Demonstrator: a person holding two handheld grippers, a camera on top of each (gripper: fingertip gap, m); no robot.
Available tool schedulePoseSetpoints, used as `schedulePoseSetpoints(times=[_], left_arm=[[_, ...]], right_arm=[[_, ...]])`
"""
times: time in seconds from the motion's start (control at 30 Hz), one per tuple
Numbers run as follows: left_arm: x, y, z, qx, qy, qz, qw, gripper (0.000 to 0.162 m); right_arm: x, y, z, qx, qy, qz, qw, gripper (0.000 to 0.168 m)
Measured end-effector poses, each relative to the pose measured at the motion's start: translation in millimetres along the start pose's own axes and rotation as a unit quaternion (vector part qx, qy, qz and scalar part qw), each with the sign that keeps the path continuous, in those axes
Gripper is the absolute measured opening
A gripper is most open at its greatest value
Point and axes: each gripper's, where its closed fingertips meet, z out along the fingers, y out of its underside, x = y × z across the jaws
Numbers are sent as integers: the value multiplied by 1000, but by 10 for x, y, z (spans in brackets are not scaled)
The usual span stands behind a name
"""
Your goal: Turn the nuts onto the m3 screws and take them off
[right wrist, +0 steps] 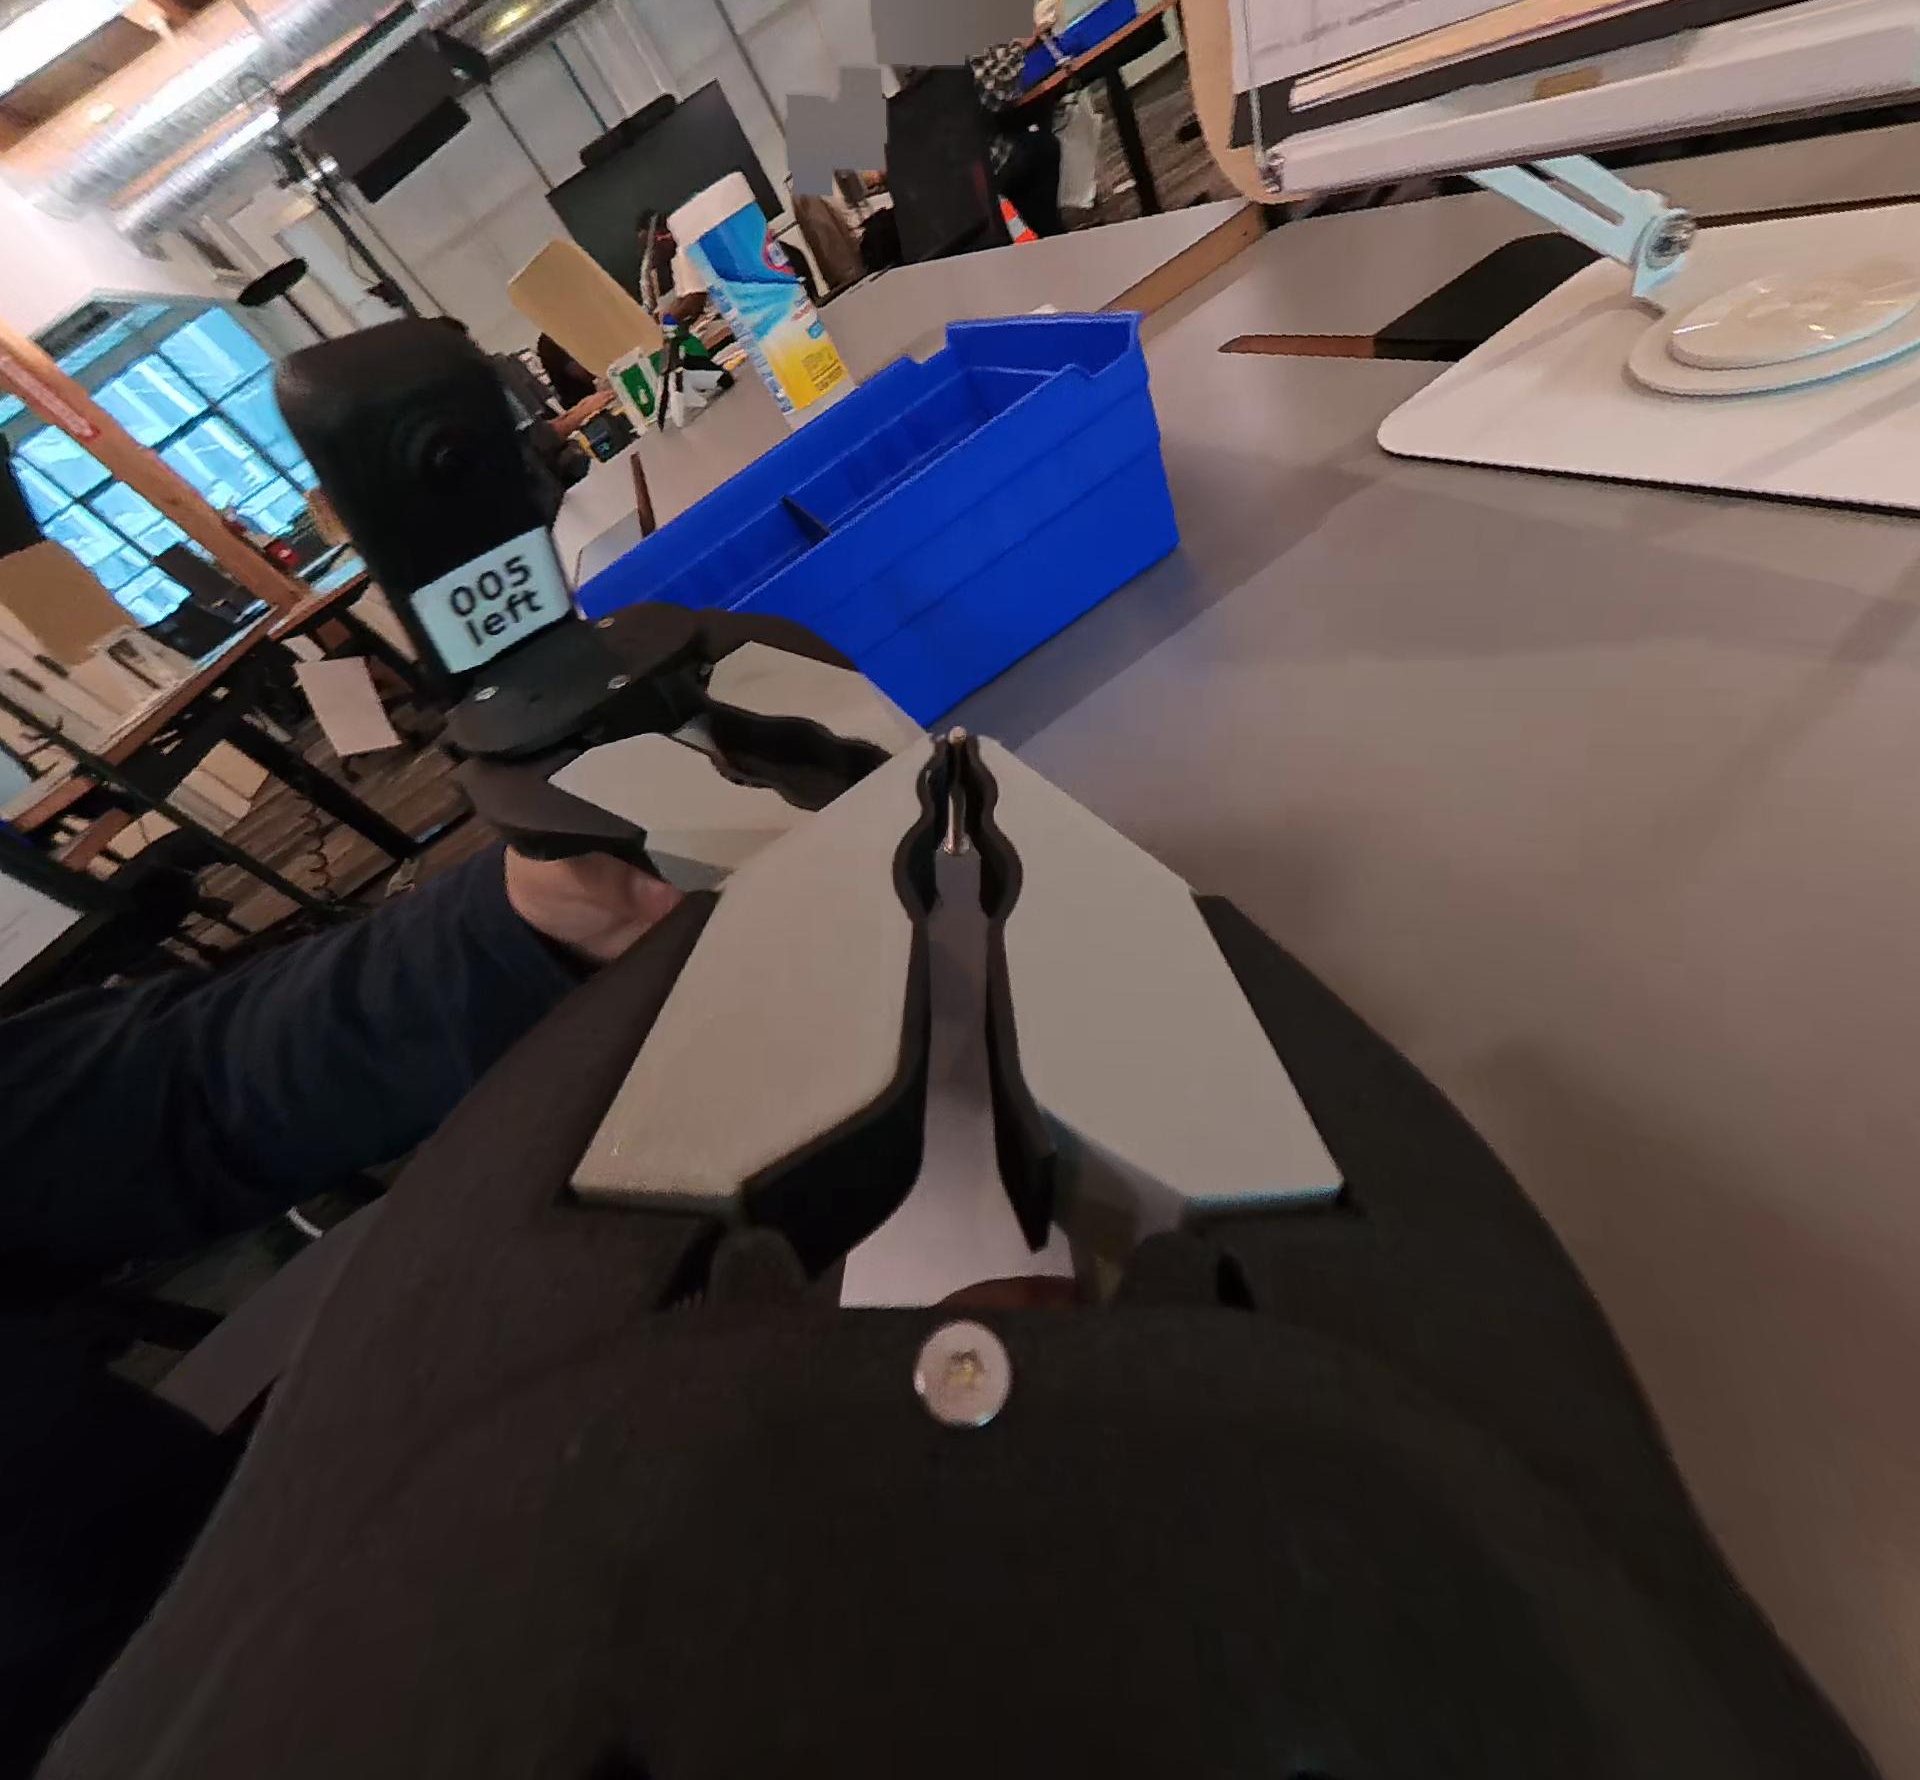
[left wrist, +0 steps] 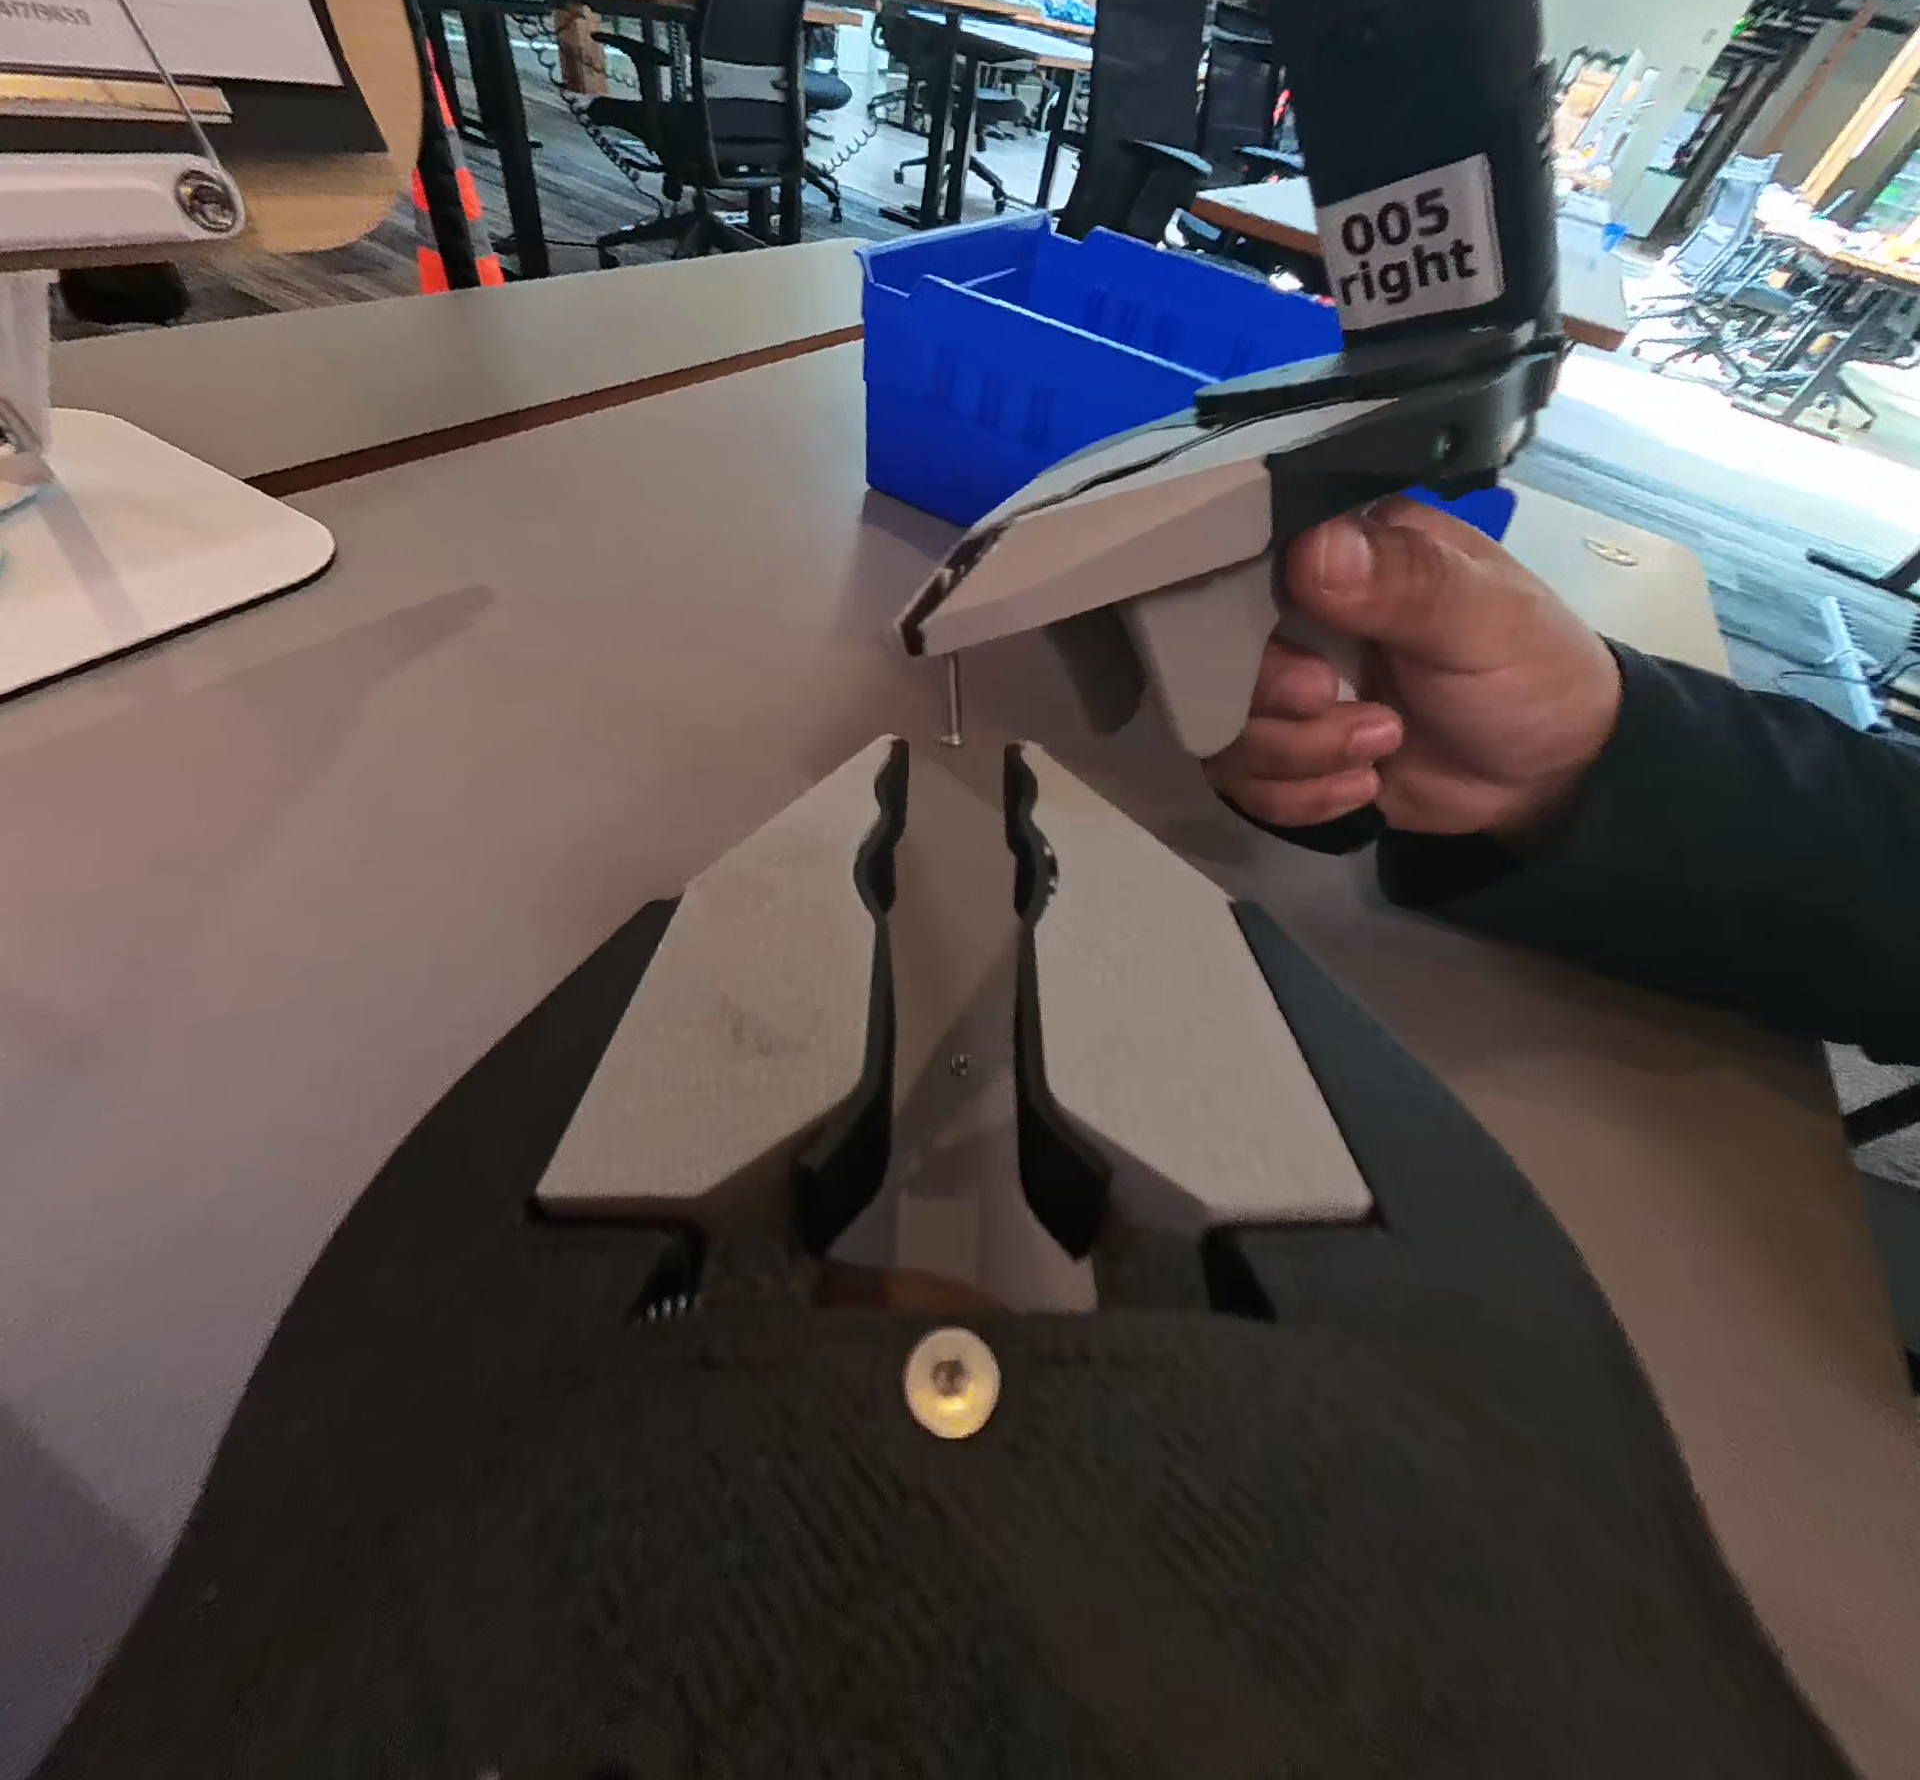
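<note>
My right gripper [right wrist: 958, 756] is shut on a small silver screw [right wrist: 954, 800] held near its fingertips. In the left wrist view the right gripper [left wrist: 916, 634] holds the screw [left wrist: 951, 704] upright, head down, a little above the grey table [left wrist: 520, 691]. My left gripper [left wrist: 956, 762] is open and empty, its tips just below and in front of the screw. A tiny metal piece, likely a nut [left wrist: 961, 1063], lies on the table between the left fingers. The left gripper also shows in the right wrist view [right wrist: 821, 759], left of the screw.
A blue divided bin [left wrist: 1049, 380] [right wrist: 935, 525] stands on the table just behind the grippers. A white monitor stand base [left wrist: 135, 535] [right wrist: 1662, 411] is at the far side. A wipes canister [right wrist: 758, 307] stands beyond the bin. A person's hand [left wrist: 1434, 681] holds the right gripper. Left and right tips are no more than a few centimetres apart.
</note>
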Motion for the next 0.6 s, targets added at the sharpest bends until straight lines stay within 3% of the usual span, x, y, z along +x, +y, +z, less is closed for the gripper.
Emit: schedulePoseSetpoints(times=[0.4, 0.6], left_arm=[[315, -142, -155, 31, 122, -16, 992, 1], [389, -185, -192, 41, 147, -24, 988, 3]], right_arm=[[-416, 36, -46, -35, -104, -38, 993, 0], [-478, 12, -81, -34, -119, -42, 991, 0]])
